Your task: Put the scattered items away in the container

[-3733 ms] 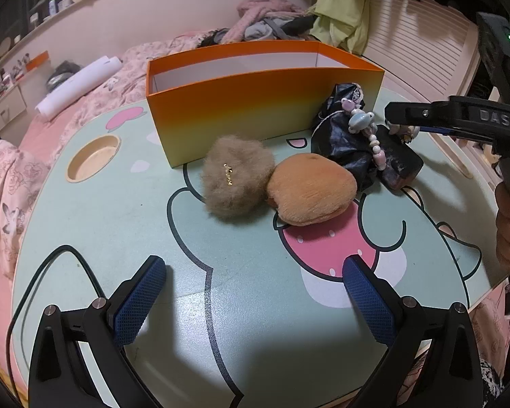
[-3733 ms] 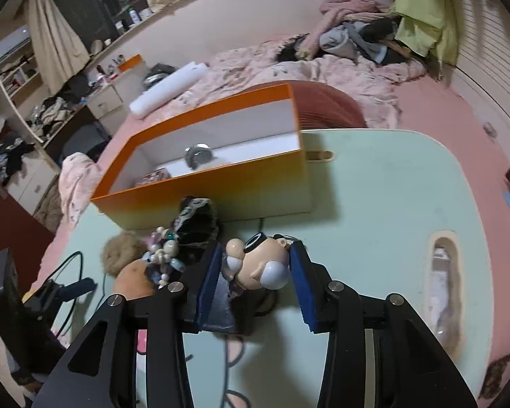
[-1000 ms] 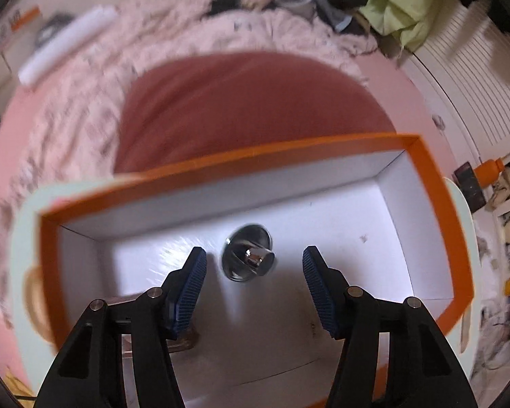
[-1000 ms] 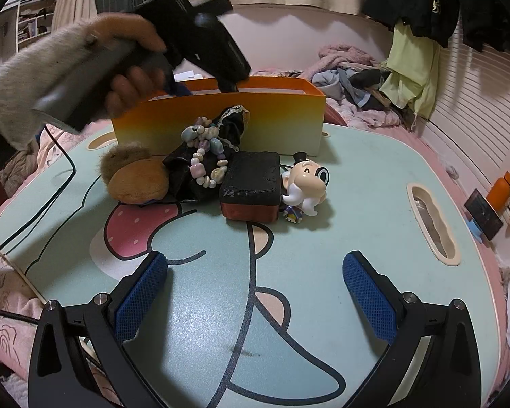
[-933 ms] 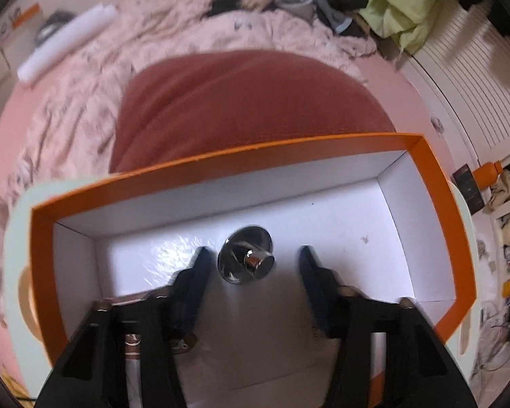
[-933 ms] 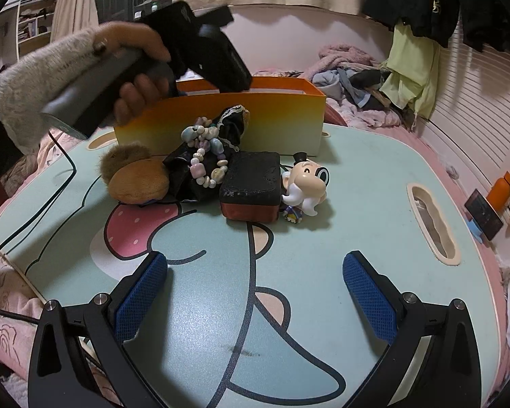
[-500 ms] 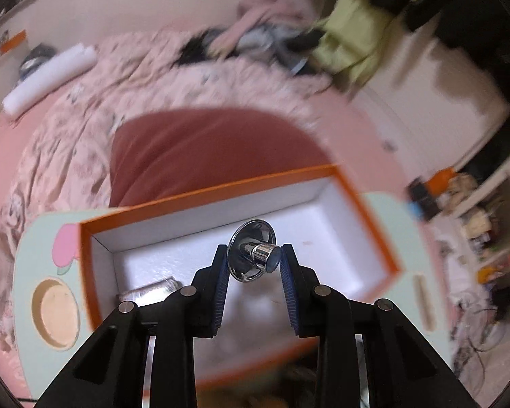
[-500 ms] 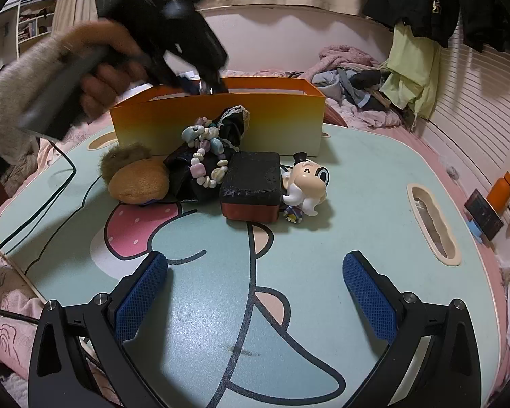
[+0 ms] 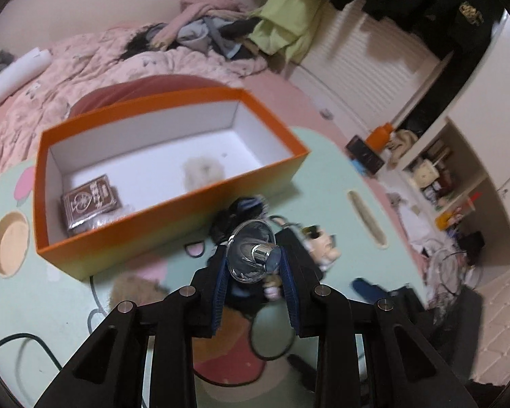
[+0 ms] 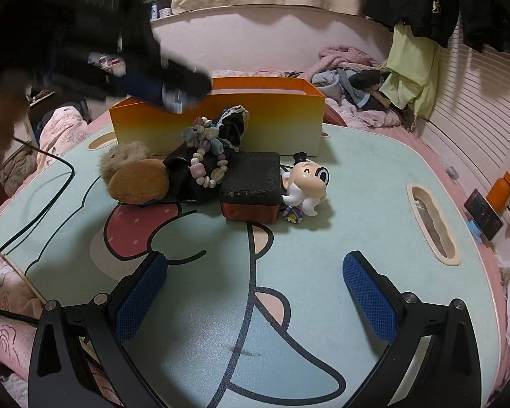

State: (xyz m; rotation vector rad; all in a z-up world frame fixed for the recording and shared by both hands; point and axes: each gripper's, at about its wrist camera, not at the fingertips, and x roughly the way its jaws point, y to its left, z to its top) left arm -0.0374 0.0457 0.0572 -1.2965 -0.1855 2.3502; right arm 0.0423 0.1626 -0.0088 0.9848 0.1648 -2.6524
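Mint cartoon-printed table (image 10: 357, 183) bears fuzzy pompom (image 10: 124, 156), glossy orange box (image 10: 272, 115).

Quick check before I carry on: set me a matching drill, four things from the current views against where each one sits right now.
Things:
1. shiny metal knob
2. brown card pack
3. beaded bracelet
4. top-hat figurine

Places:
A. draped on the dark cloth bundle
B. inside the orange box, at one end
C. clamped in the left tool
D. on the table beside the black case

Pairs: 1-C, 2-B, 3-A, 4-D
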